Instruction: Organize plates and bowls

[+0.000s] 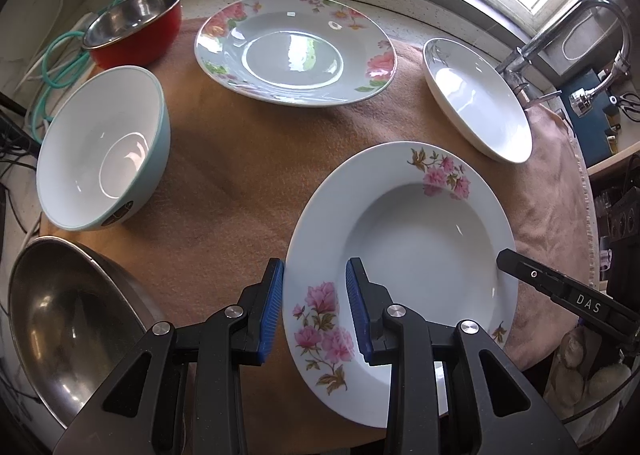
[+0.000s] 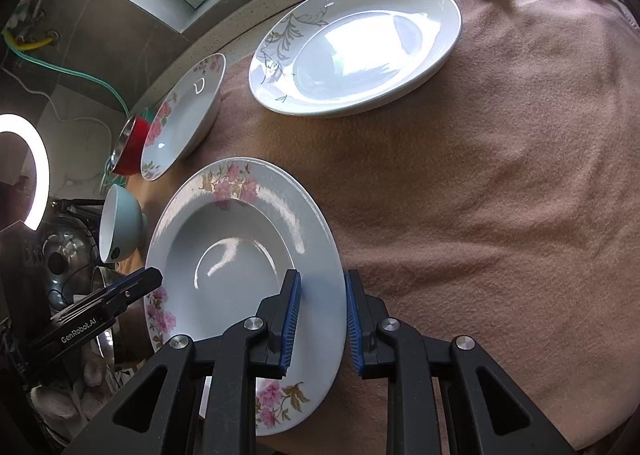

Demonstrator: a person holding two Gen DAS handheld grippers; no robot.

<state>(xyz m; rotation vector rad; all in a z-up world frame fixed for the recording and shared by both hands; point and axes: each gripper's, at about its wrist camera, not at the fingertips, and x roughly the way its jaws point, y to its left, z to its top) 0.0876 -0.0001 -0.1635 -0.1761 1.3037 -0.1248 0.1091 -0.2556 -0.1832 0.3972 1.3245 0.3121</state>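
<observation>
A deep white plate with pink flowers (image 1: 420, 247) (image 2: 232, 247) is held by both grippers on opposite sides of its rim. My left gripper (image 1: 316, 295) is shut on the plate's left rim, one blue pad outside the edge and one over the inner slope. My right gripper (image 2: 322, 307) is shut on the plate's right rim. Each gripper's black finger shows in the other view: the right gripper (image 1: 560, 295), the left gripper (image 2: 120, 295). I cannot tell whether the plate rests on the pink cloth (image 1: 240, 183).
On the cloth lie a large floral plate (image 1: 296, 51), a white plate with a grey leaf pattern (image 1: 476, 99), a pale blue bowl (image 1: 104, 151) and a red steel-lined bowl (image 1: 136, 27). A steel pan (image 1: 72, 319) sits at lower left. A faucet (image 1: 600, 27) stands at right.
</observation>
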